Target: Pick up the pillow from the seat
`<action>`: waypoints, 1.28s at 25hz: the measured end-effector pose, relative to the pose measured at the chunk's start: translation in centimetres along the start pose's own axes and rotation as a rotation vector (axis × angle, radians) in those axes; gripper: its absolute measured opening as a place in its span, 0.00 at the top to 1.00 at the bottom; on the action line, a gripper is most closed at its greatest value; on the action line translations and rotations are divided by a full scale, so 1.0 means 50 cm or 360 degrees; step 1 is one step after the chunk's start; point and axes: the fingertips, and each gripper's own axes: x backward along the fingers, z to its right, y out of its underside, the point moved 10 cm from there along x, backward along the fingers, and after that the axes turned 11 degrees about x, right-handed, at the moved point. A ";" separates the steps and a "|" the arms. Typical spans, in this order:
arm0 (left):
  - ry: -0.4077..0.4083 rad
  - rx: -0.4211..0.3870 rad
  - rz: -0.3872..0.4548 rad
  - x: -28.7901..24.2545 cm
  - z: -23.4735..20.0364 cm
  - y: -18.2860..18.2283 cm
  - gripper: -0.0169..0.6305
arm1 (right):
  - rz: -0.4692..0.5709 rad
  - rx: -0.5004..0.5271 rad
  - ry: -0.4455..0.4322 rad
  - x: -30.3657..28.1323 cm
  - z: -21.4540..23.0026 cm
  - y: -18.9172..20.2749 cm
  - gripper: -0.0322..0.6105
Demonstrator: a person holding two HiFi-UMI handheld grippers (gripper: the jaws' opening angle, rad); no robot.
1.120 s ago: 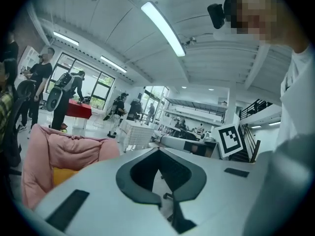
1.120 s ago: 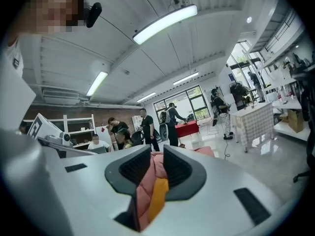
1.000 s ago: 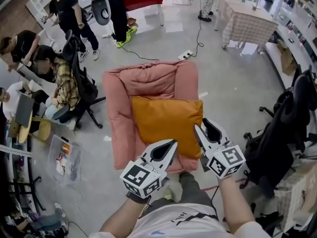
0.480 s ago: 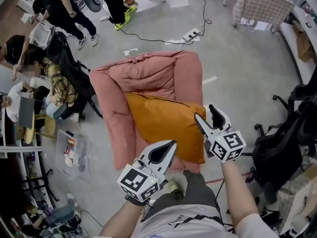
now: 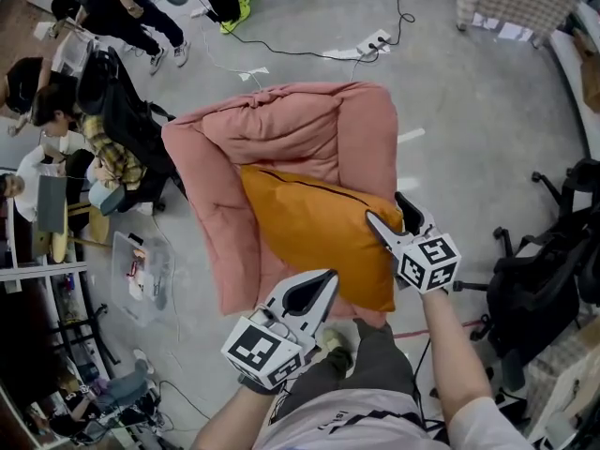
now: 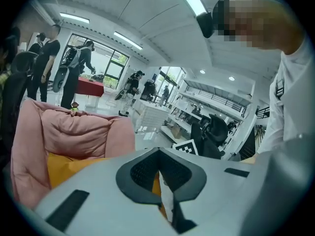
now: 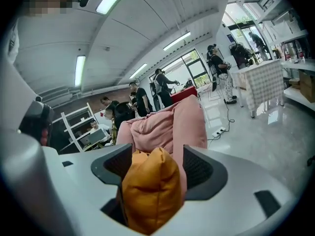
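- Pillow (image 5: 319, 228) corner sits between the right gripper (image 5: 384, 206) fingers (image 7: 199, 168); the jaws are spread wide and opening, not clamped on it.
- In the right gripper view the orange corner bulges up in the gap, close against one finger, with pink fabric showing beside the other.
- Left gripper (image 5: 323, 277) fingers (image 6: 142, 171) are pressed together at the tips. A sliver of orange shows through the slot behind them; nothing visibly pinched.
- Left tips point at the pillow's near edge; contact can't be confirmed from any view.
- Both grippers are on the near side of the pillow, right one at its near right corner, left one lower and further left.
- Pillow lies flat on the seat (image 5: 281, 129), a pink padded chair, its far edge up against the backrest and its near edge overhanging the front a little.
- Pillow is rotated slightly relative to the seat, with a dark seam line running along its far edge.
- The person's right forearm (image 5: 445, 354) runs up to the right gripper; a trouser leg (image 5: 366, 359) is just below the seat front.
- Grey floor (image 5: 469, 92) all round. Power strip (image 5: 375, 41) with cable beyond the seat, clear plastic box (image 5: 141, 275) to the left, black office chair (image 5: 544, 279) to the right.
- People (image 5: 56, 148) are sitting at far left, well apart from the seat.
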 end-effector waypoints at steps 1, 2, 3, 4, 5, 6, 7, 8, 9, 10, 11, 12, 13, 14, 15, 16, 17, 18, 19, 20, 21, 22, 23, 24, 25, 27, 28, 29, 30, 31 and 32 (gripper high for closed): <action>-0.0009 0.0008 -0.0002 0.000 -0.006 0.001 0.96 | -0.0030 0.0008 -0.0010 -0.008 -0.001 0.006 0.47; -0.0016 0.0016 -0.0003 0.000 -0.011 0.002 0.96 | -0.0058 0.0017 -0.0016 -0.015 -0.003 0.012 0.47; -0.0021 0.0023 -0.0003 -0.001 -0.016 0.002 0.96 | -0.0080 0.0027 -0.0019 -0.021 -0.005 0.017 0.47; -0.0025 0.0029 -0.0001 -0.001 -0.020 0.002 0.96 | -0.0094 0.0034 -0.0017 -0.025 -0.006 0.020 0.50; -0.0029 0.0034 0.0000 0.000 -0.024 0.003 0.96 | -0.0101 0.0039 -0.0010 -0.027 -0.007 0.023 0.55; -0.0033 0.0037 0.0001 0.002 -0.028 0.003 0.96 | -0.0106 0.0044 -0.0003 -0.029 -0.007 0.024 0.59; -0.0037 0.0041 0.0004 0.005 -0.031 0.004 0.96 | -0.0112 0.0053 0.0001 -0.031 -0.008 0.025 0.63; -0.0040 0.0045 0.0008 0.008 -0.034 0.005 0.96 | -0.0120 0.0070 0.0003 -0.033 -0.010 0.025 0.66; -0.0044 0.0048 0.0013 0.013 -0.037 0.006 0.96 | -0.0128 0.0092 0.0004 -0.034 -0.014 0.025 0.71; -0.0048 0.0051 0.0018 0.018 -0.039 0.007 0.96 | -0.0134 0.0116 0.0006 -0.034 -0.019 0.024 0.74; -0.0052 0.0052 0.0023 0.023 -0.040 0.007 0.96 | -0.0136 0.0138 0.0008 -0.034 -0.025 0.022 0.76; -0.0056 0.0053 0.0027 0.029 -0.041 0.007 0.96 | -0.0137 0.0162 0.0008 -0.033 -0.031 0.020 0.78; -0.0059 0.0055 0.0033 0.035 -0.041 0.007 0.96 | -0.0139 0.0186 0.0005 -0.033 -0.037 0.018 0.80; -0.0062 0.0056 0.0039 0.041 -0.042 0.008 0.96 | -0.0141 0.0211 -0.0003 -0.032 -0.044 0.015 0.82; -0.0065 0.0057 0.0046 0.048 -0.044 0.009 0.96 | -0.0144 0.0238 -0.0012 -0.031 -0.053 0.011 0.83; -0.0068 0.0057 0.0053 0.056 -0.045 0.010 0.96 | -0.0144 0.0264 -0.0022 -0.030 -0.063 0.006 0.84; -0.0071 0.0057 0.0061 0.063 -0.046 0.012 0.96 | -0.0141 0.0288 -0.0032 -0.029 -0.073 0.001 0.85; -0.0074 0.0057 0.0070 0.070 -0.047 0.014 0.96 | -0.0133 0.0307 -0.0042 -0.028 -0.084 -0.005 0.85; -0.0077 0.0057 0.0080 0.077 -0.048 0.016 0.96 | -0.0118 0.0324 -0.0052 -0.026 -0.095 -0.011 0.85; -0.0080 0.0056 0.0089 0.084 -0.048 0.019 0.96 | -0.0099 0.0341 -0.0063 -0.023 -0.107 -0.017 0.86; -0.0081 0.0055 0.0098 0.092 -0.048 0.021 0.96 | -0.0077 0.0361 -0.0074 -0.018 -0.122 -0.023 0.86; -0.0081 0.0054 0.0108 0.101 -0.048 0.024 0.96 | -0.0056 0.0387 -0.0086 -0.011 -0.140 -0.031 0.86; -0.0081 0.0052 0.0118 0.112 -0.047 0.025 0.96 | -0.0038 0.0420 -0.0100 -0.005 -0.160 -0.040 0.86; -0.0081 0.0051 0.0130 0.125 -0.046 0.027 0.96 | -0.0023 0.0458 -0.0114 0.002 -0.181 -0.051 0.87; -0.0082 0.0050 0.0143 0.138 -0.046 0.027 0.96 | -0.0011 0.0498 -0.0128 0.008 -0.203 -0.064 0.87; -0.0084 0.0047 0.0172 0.164 -0.046 0.028 0.96 | 0.0008 0.0581 -0.0150 0.018 -0.245 -0.093 0.87; -0.0085 0.0046 0.0187 0.177 -0.046 0.028 0.96 | 0.0014 0.0623 -0.0158 0.023 -0.265 -0.108 0.87; -0.0086 0.0044 0.0203 0.192 -0.046 0.027 0.96 | 0.0016 0.0666 -0.0163 0.027 -0.286 -0.122 0.87; -0.0087 0.0042 0.0220 0.208 -0.046 0.027 0.96 | 0.0014 0.0711 -0.0165 0.032 -0.307 -0.135 0.87; -0.0087 0.0038 0.0240 0.224 -0.045 0.028 0.96 | 0.0006 0.0756 -0.0164 0.036 -0.327 -0.148 0.87; -0.0085 0.0035 0.0262 0.240 -0.045 0.030 0.96 | -0.0006 0.0799 -0.0160 0.042 -0.345 -0.159 0.87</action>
